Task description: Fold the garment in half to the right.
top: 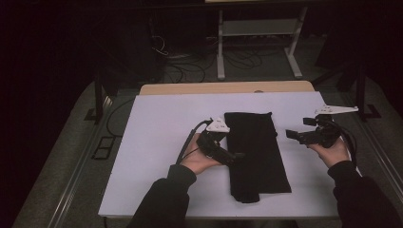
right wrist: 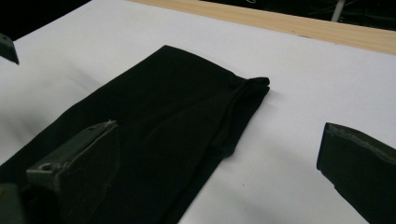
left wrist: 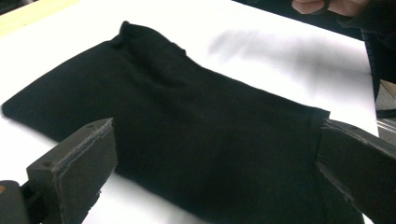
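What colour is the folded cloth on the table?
Plain black, with no pattern; the cloth shows best in the right gripper view.

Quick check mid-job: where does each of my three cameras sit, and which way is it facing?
High view: above the near side, facing forward and down on the white table; both forearms, left tongs at the black cloth, right tongs beside it.
Left gripper view: rides the left tongs, facing across the cloth; own open jaws, the other hand beyond.
Right gripper view: rides the right tongs, facing the cloth and the wooden edge; own open jaws.
Shared: all three show the cloth.
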Tool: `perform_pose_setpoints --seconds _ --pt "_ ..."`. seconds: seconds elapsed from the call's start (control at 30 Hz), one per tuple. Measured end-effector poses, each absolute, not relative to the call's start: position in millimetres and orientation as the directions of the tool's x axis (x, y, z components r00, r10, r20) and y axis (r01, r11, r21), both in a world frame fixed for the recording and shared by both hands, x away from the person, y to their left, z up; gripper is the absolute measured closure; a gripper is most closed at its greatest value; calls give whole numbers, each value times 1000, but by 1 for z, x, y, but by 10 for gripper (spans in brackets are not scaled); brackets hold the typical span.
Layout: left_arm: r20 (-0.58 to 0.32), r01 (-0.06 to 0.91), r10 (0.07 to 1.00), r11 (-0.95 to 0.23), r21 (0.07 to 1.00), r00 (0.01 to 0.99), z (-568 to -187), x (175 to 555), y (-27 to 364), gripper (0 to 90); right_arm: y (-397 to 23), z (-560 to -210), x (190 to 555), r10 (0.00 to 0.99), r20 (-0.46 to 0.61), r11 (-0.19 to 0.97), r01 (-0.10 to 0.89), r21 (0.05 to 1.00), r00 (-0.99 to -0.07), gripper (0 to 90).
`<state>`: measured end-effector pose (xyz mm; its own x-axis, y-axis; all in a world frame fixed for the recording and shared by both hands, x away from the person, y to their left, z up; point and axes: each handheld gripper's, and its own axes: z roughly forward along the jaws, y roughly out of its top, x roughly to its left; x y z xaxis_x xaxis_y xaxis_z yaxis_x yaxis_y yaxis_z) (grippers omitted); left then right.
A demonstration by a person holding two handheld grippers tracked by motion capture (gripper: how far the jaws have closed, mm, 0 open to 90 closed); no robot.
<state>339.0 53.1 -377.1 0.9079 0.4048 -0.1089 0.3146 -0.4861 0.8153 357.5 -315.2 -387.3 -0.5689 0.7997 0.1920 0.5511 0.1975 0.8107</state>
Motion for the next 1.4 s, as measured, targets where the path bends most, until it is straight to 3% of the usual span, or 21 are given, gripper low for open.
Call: perform_pose_setpoints --seconds 1.4 --pt "-119 386 567 -378 841 815 -391 325 169 0 -336 -395 313 809 213 154 548 822 -548 0"
